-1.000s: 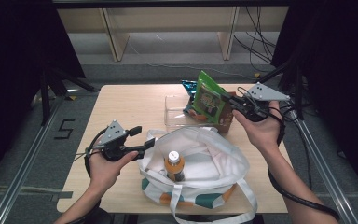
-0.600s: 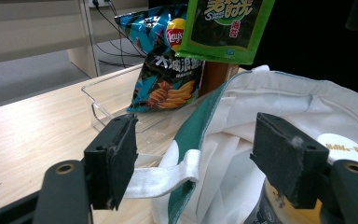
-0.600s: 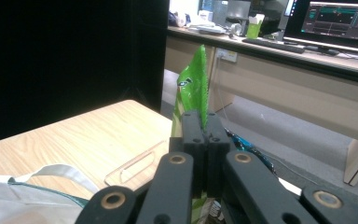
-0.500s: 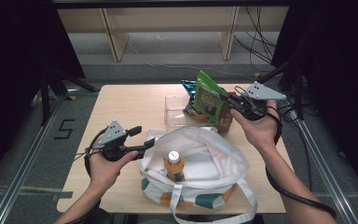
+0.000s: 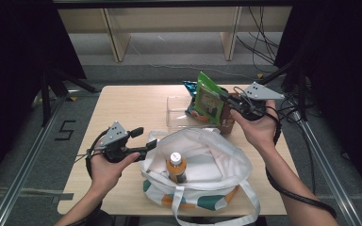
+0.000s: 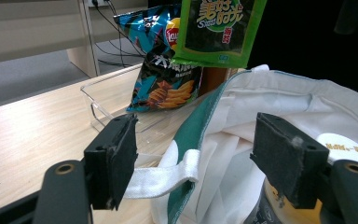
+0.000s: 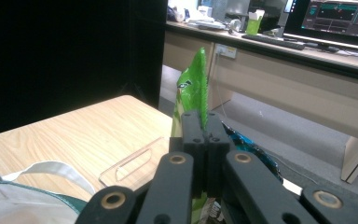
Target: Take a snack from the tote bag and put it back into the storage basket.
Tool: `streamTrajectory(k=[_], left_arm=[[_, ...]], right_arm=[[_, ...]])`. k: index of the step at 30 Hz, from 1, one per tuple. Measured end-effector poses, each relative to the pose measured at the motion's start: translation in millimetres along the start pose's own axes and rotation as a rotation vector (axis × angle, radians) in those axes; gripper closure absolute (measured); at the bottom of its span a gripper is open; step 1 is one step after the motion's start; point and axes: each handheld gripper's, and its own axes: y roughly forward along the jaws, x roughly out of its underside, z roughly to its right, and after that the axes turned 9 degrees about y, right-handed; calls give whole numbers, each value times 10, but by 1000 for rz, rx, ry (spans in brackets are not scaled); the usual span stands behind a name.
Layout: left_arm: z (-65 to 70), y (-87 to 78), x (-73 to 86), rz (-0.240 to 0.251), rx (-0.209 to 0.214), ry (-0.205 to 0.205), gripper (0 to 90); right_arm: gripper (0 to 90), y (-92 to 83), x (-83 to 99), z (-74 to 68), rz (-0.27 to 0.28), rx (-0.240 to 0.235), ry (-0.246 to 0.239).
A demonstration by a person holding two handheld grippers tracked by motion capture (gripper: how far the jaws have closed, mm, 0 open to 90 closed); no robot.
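R gripper, clenched on the green foil seaweed packet, has lifted it slightly at 1 o'clock above the clear plastic tray; packet probably heads for the bag next. L gripper stays released, its jaws astride the white canvas tote bag rim at 9 o'clock; orange-capped bottle sits inside.

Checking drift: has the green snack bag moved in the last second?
Barely: the green snack bag, pinched in the right tongs, sits at the same spot beside the clear tray.

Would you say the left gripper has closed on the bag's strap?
No, the left gripper stands open, its pads apart with the white strap lying loose between them.
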Motion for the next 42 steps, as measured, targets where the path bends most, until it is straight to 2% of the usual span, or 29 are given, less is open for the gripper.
streamTrajectory(k=[3,5,7,8,9,11,14,15,17,20,23,25,28,31,32,36,37,38,39,41,42], left_arm=[[1,2,3,-1,0,0,298],[2,8,9,-2,1,-3,298],[3,16,11,5,7,-6,298],[3,16,9,7,7,-6,298],[5,9,5,-3,1,-3,298],[7,19,10,7,8,-8,298],[13,13,11,-6,1,-6,298],[13,16,12,-2,4,-7,298],[14,15,10,-3,5,-5,298],[18,7,4,-2,5,0,298],[24,8,-1,1,6,-2,298],[22,8,0,1,6,0,298],[17,7,2,-1,4,-1,297],[17,7,2,0,4,-2,298],[19,7,1,2,4,-2,298],[31,4,-6,4,8,2,298],[35,3,-9,3,8,0,297],[32,1,-10,3,8,1,297],[26,7,-7,12,13,1,297],[26,3,-5,4,7,1,297],[25,5,-3,3,8,0,297]], right_arm=[[900,9,11,-19,-22,-8,32],[900,28,13,-6,-16,2,0],[900,52,26,-12,-15,-6,13],[900,62,27,1,-6,9,-4],[900,68,33,0,-9,8,-1],[900,84,43,4,-13,9,-12],[900,106,62,-8,-17,14,0],[900,118,67,-5,-29,-3,1],[900,134,75,9,-27,17,-20],[900,161,99,9,-32,13,-20],[900,182,118,7,-42,3,2],[900,196,120,25,-33,22,-13],[900,206,122,9,-50,15,16],[900,240,112,37,-23,29,-27],[900,246,113,39,-29,31,-30],[900,282,128,37,-41,43,-30],[900,295,137,42,-50,36,-18],[900,314,144,59,-48,26,-30],[900,311,146,59,-59,38,-27],[900,334,153,77,-44,47,-39],[900,334,153,76,-50,44,-30]])
